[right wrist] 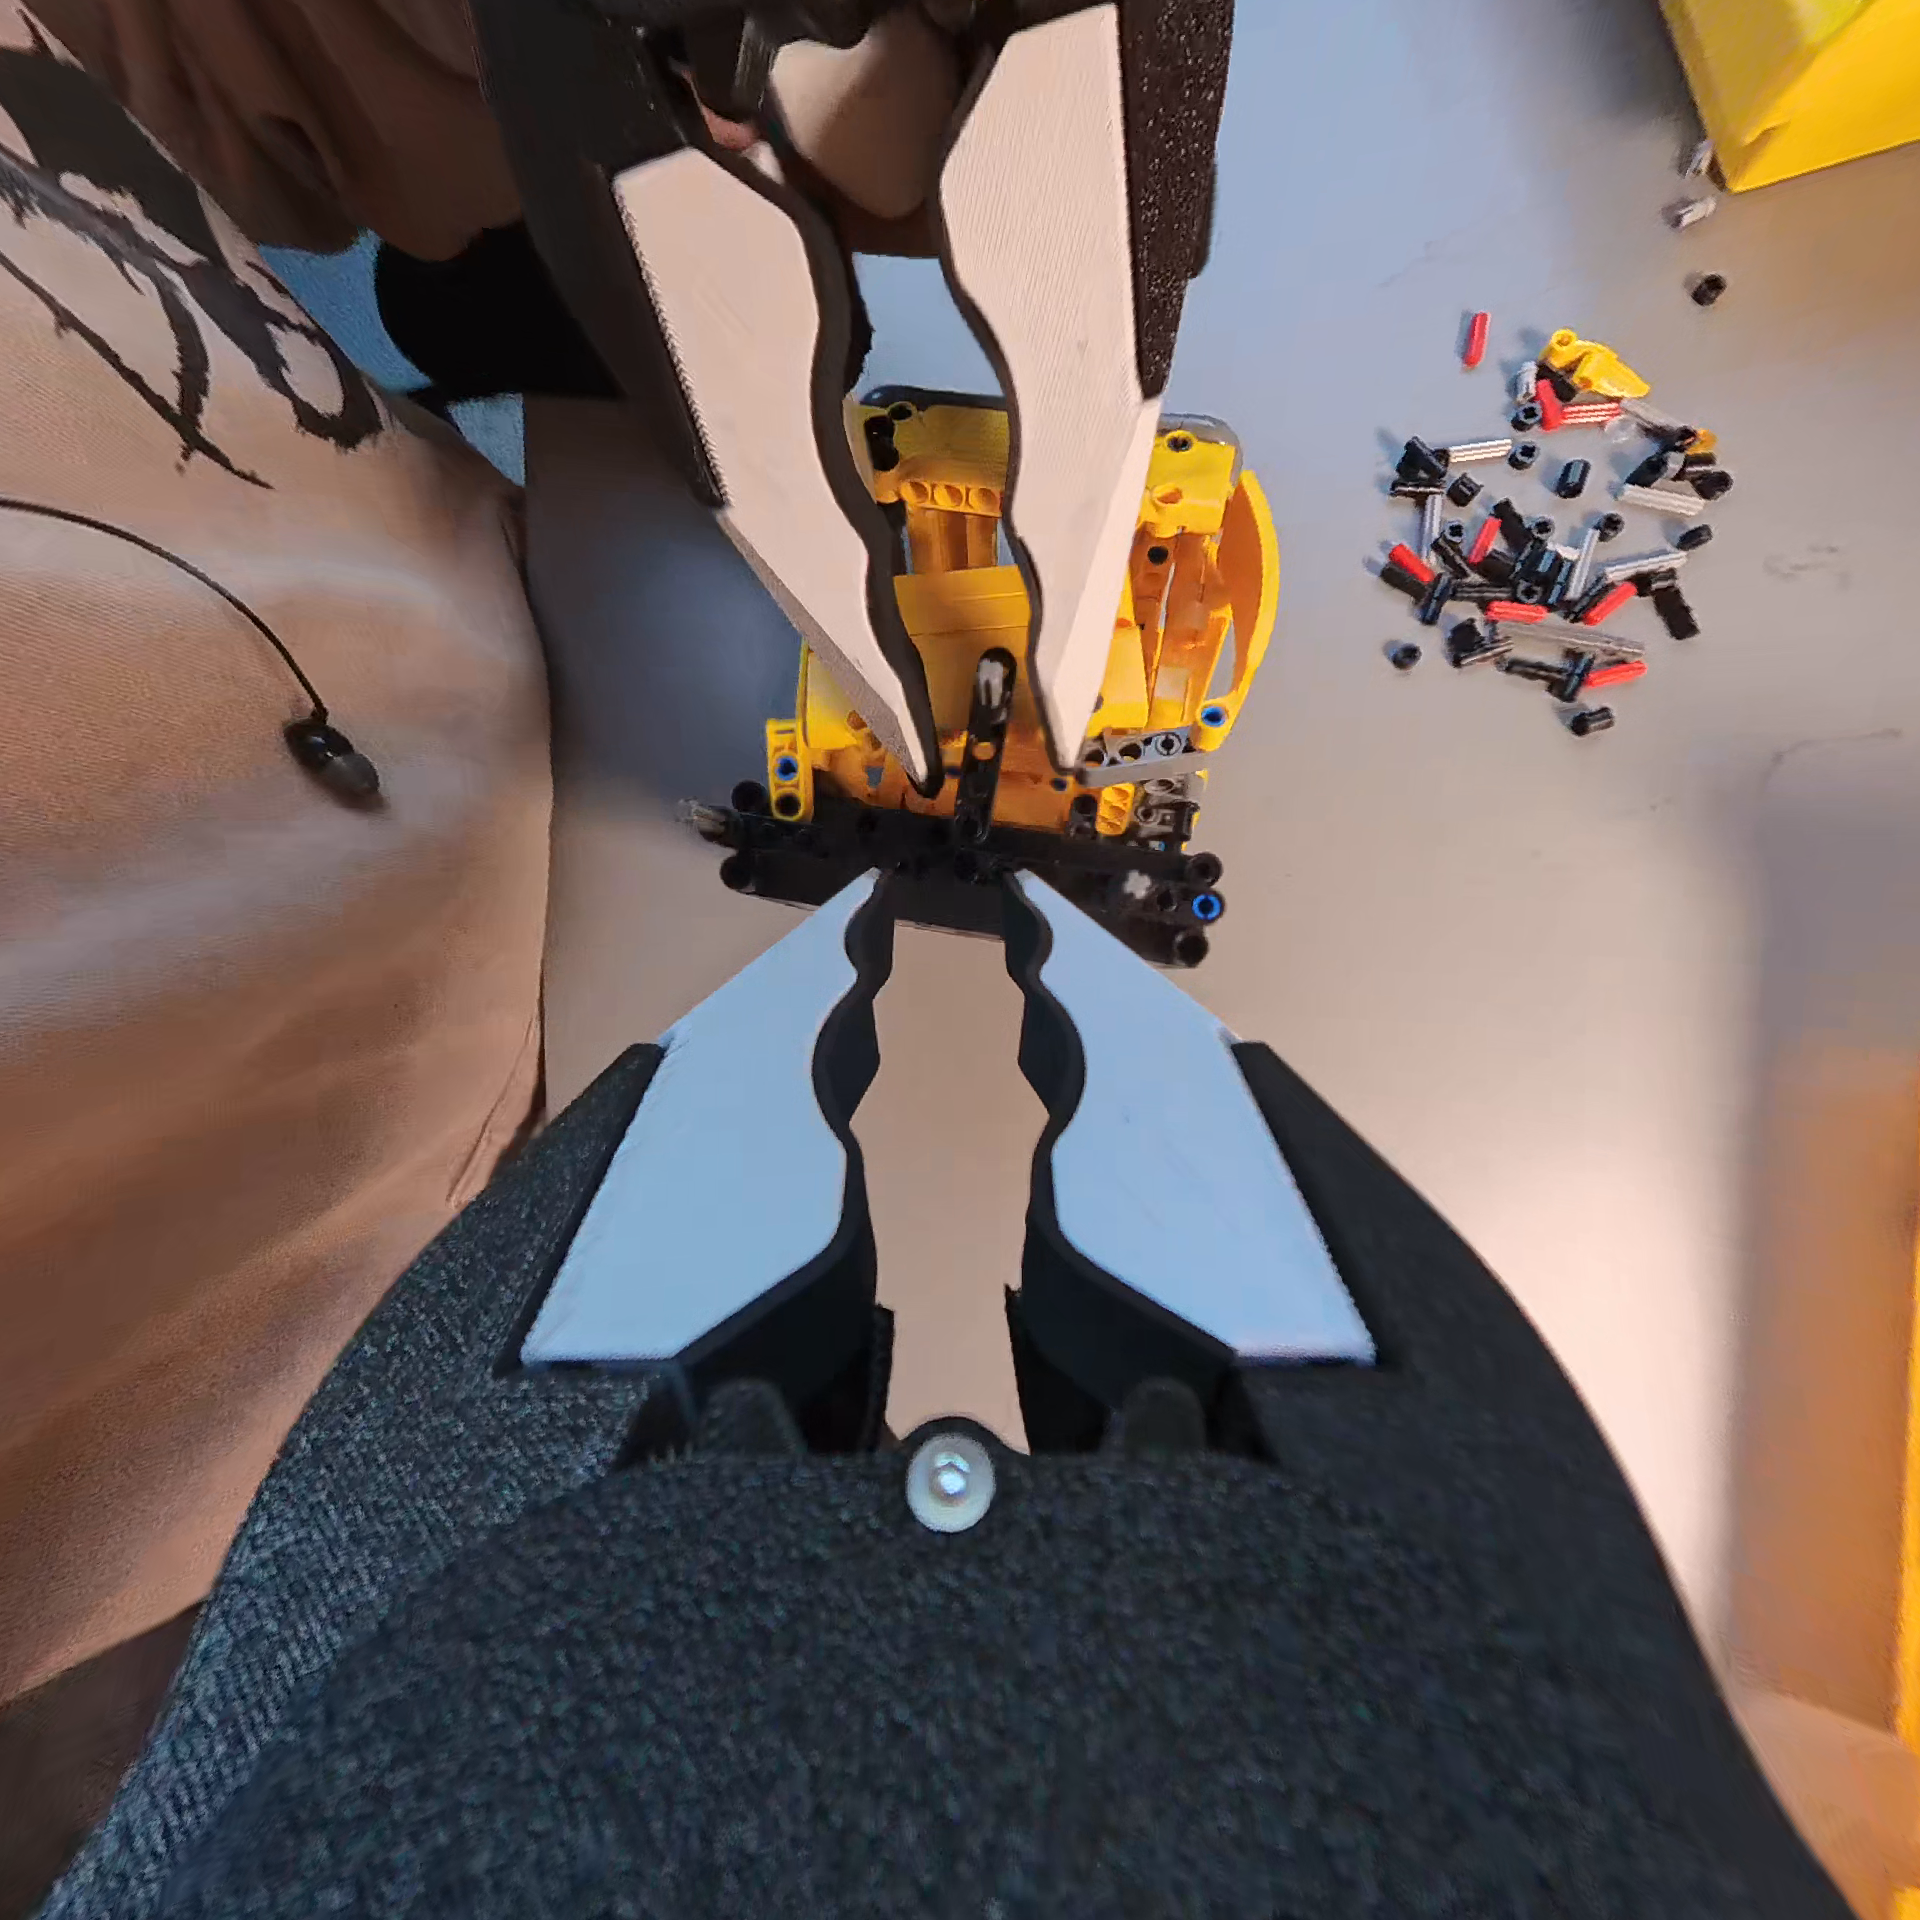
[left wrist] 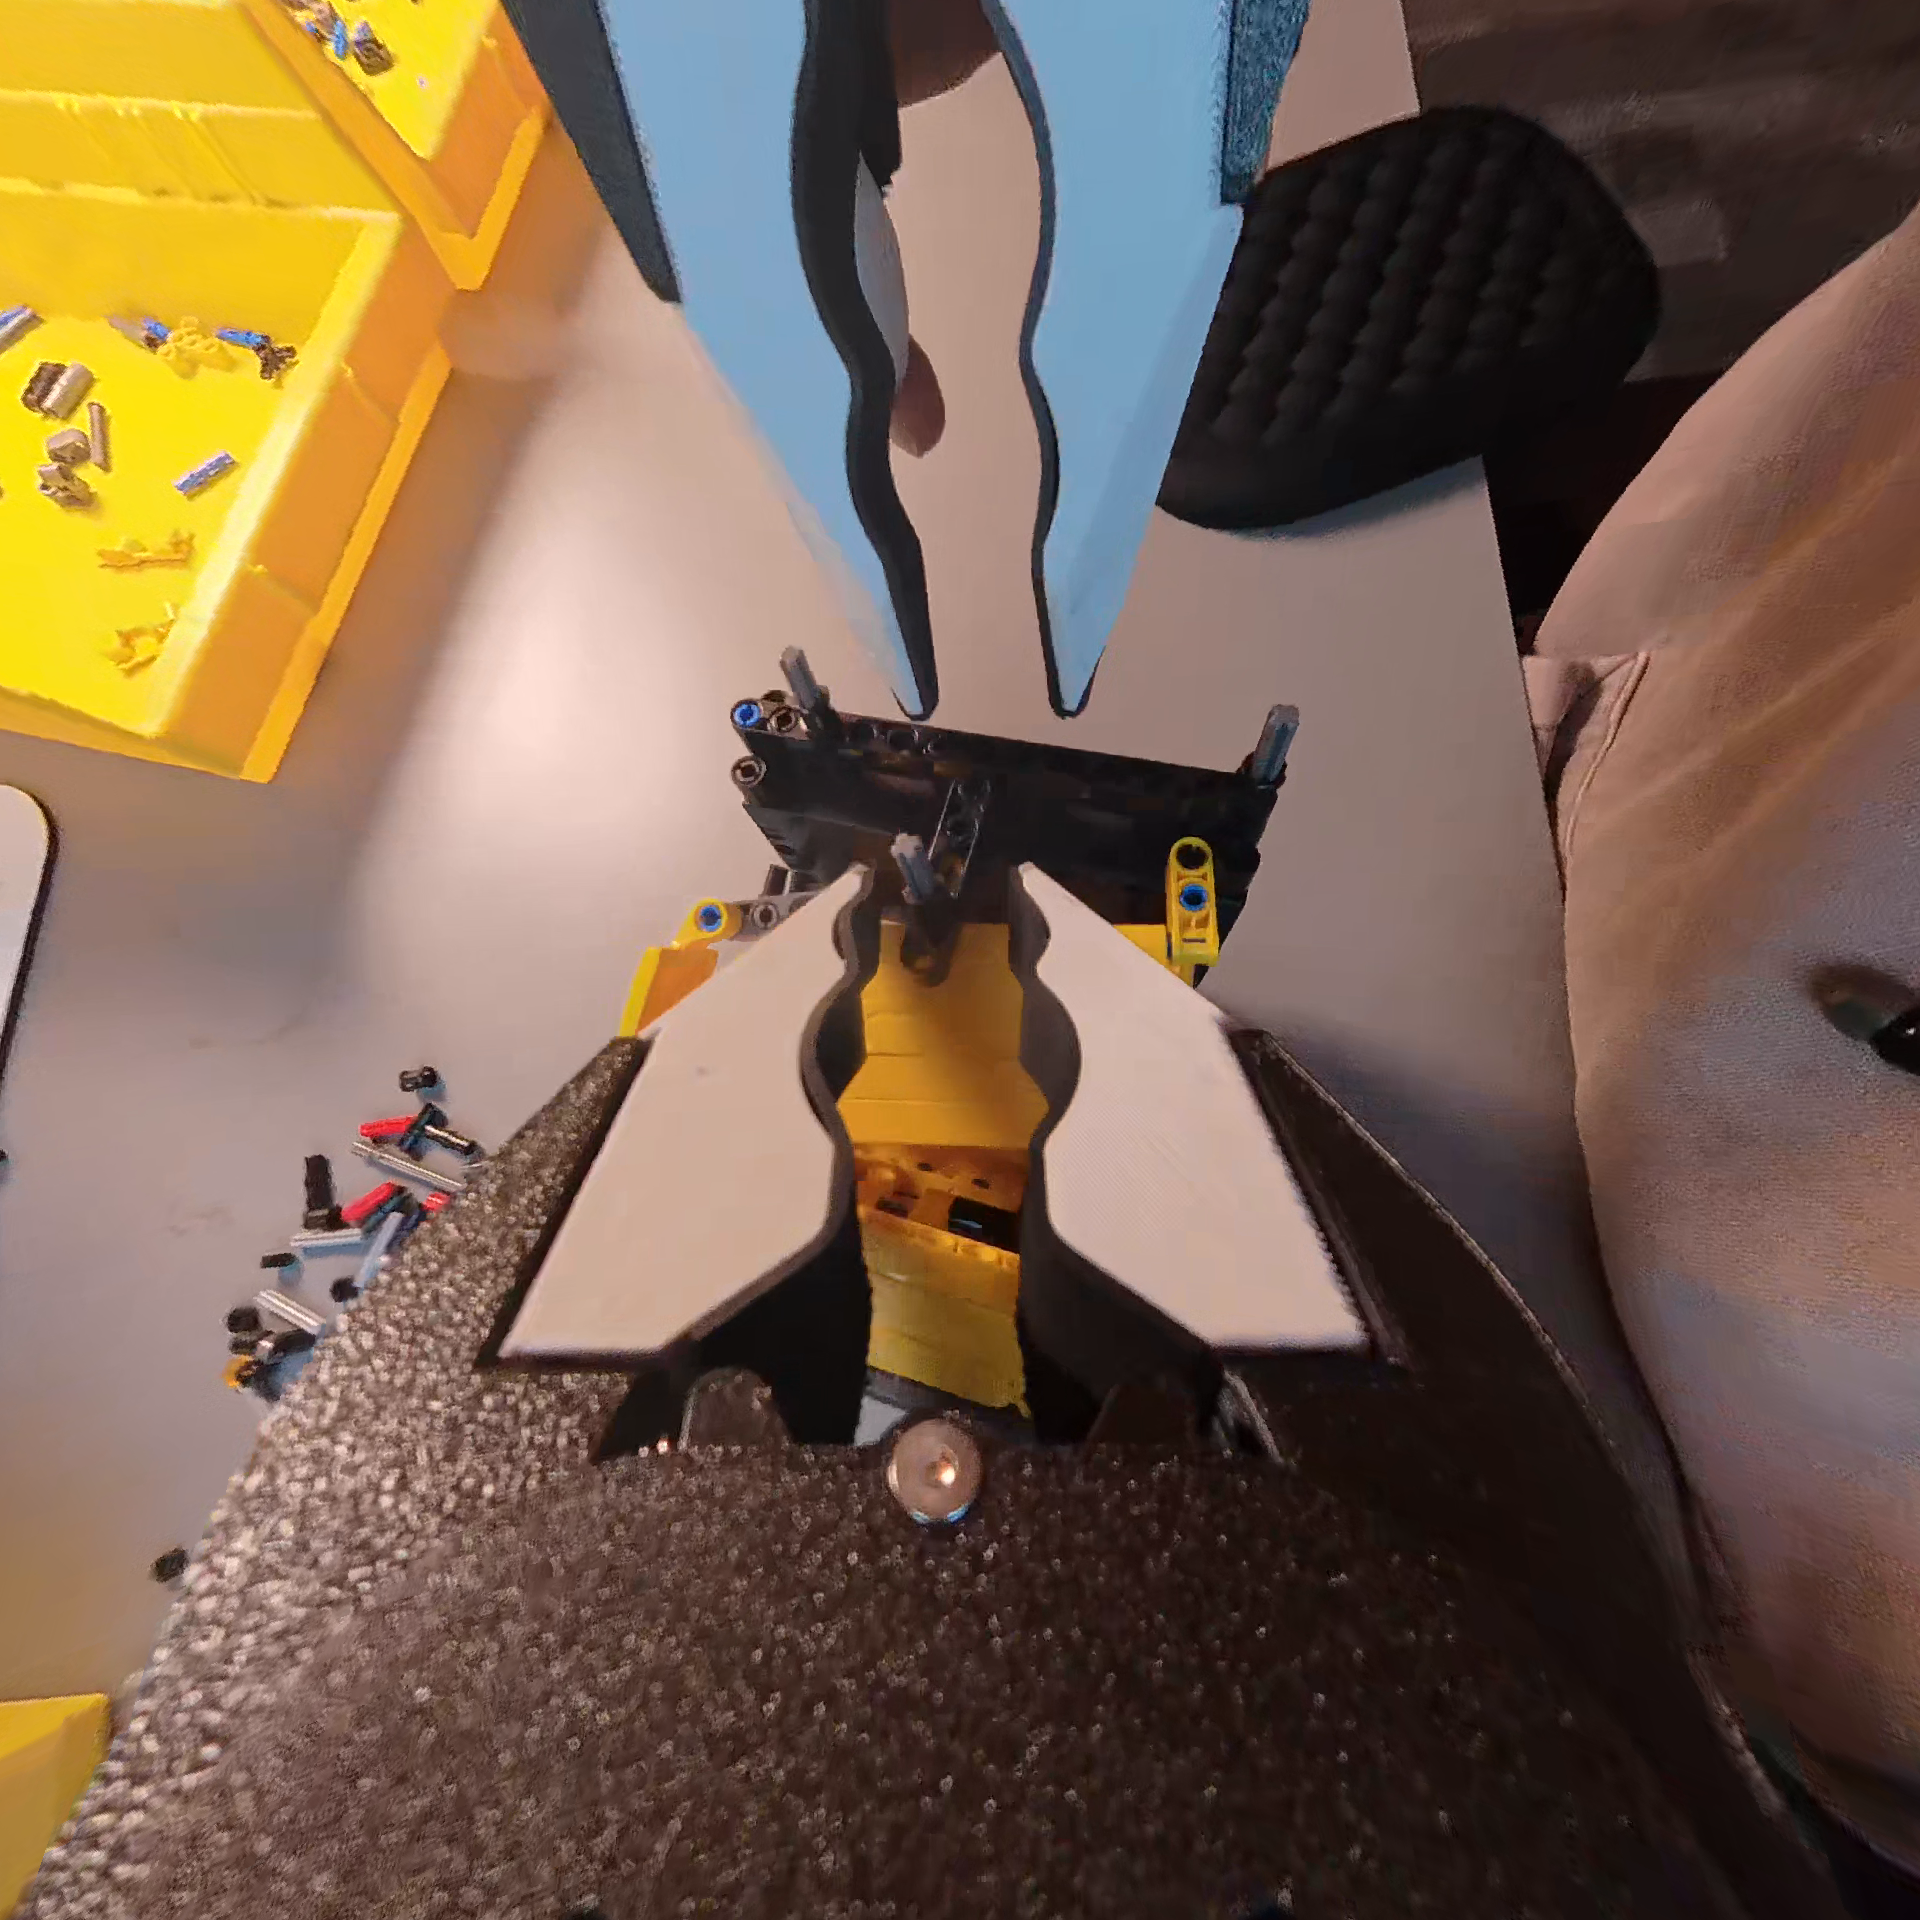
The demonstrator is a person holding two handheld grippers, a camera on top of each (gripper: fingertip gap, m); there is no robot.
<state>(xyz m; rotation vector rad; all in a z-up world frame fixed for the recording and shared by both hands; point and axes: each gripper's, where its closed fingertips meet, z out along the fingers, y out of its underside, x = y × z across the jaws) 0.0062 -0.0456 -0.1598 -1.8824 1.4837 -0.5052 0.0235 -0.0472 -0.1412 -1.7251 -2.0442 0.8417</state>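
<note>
A yellow brick-built model [left wrist: 935,1049] with a black beam frame [left wrist: 1091,800] at one end lies on the pale table. My left gripper [left wrist: 943,878], with white fingers, straddles the yellow body, which fills the gap between its jaws. A short black beam with a grey axle [left wrist: 961,821] stands up at its tips. My right gripper [right wrist: 945,883], with pale blue fingers, faces it from the other side. Its jaws are apart, with the tips at the outer edge of the black frame [right wrist: 810,847] and bare table between the fingers. The left gripper [right wrist: 992,771] also shows over the model [right wrist: 1174,582].
Yellow sorting bins [left wrist: 208,260] with small parts stand at the far left. A pile of loose black, red and grey pins [right wrist: 1548,551] lies beside the model. A person's tan shirt [right wrist: 208,935] is close at the table edge. A black chair seat [left wrist: 1403,312] is beyond. Both grippers' tips are close together, under 4 cm apart.
</note>
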